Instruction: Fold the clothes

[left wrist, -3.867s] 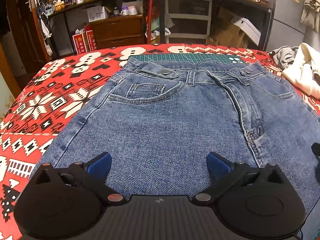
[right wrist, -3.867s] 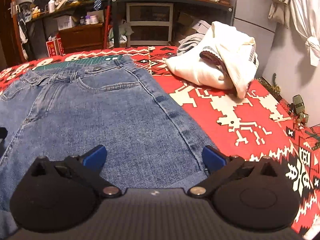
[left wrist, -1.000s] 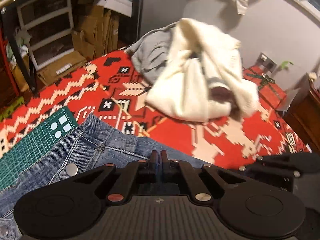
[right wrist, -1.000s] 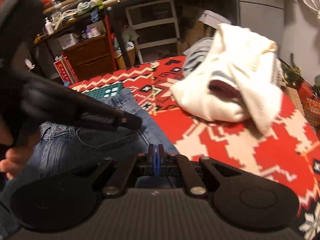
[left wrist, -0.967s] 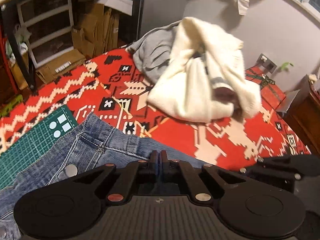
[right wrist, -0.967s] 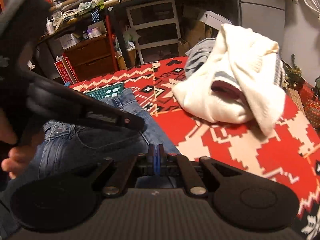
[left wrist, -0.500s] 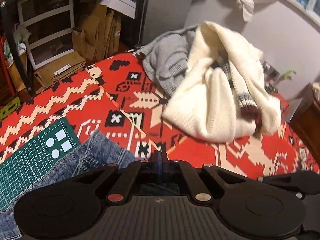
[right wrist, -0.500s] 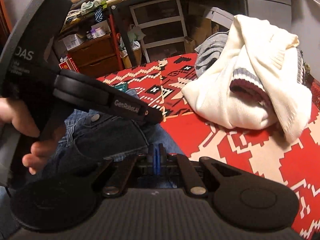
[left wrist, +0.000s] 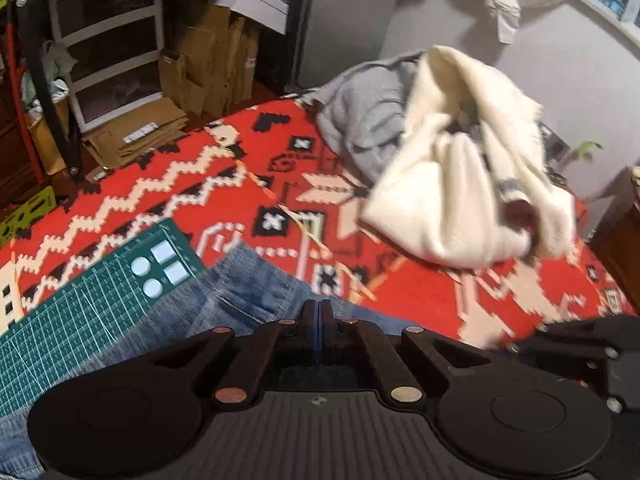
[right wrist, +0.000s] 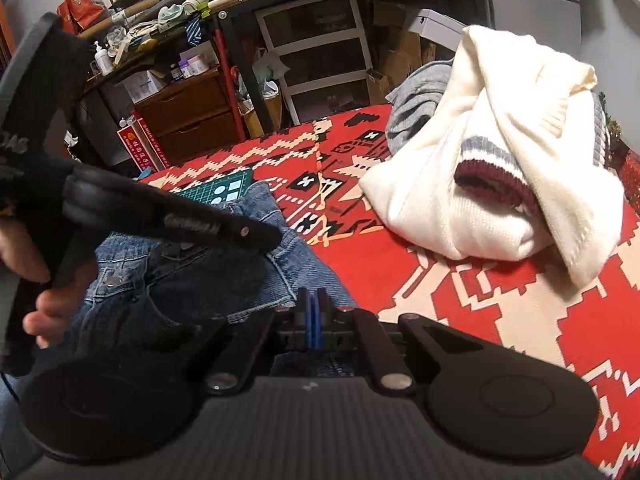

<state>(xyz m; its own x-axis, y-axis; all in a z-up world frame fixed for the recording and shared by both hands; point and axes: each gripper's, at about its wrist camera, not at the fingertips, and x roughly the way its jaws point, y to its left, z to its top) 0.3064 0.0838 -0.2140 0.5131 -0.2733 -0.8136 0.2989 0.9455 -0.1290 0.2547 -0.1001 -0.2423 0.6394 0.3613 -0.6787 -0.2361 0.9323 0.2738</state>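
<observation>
Since the spread-flat view, jeans (left wrist: 240, 300) have been lifted w/ both tongs. L gripper (left wrist: 319, 320) and R gripper (right wrist: 313, 312) are clamped on denim above red blanket (right wrist: 460, 300); cream sweater (right wrist: 500, 168) is seen beyond.

White lettering runs along the arm of the left tool (right wrist: 276, 236) but is too blurred to read; the red box (right wrist: 138, 142) below the drawers carries small print, also illegible
</observation>
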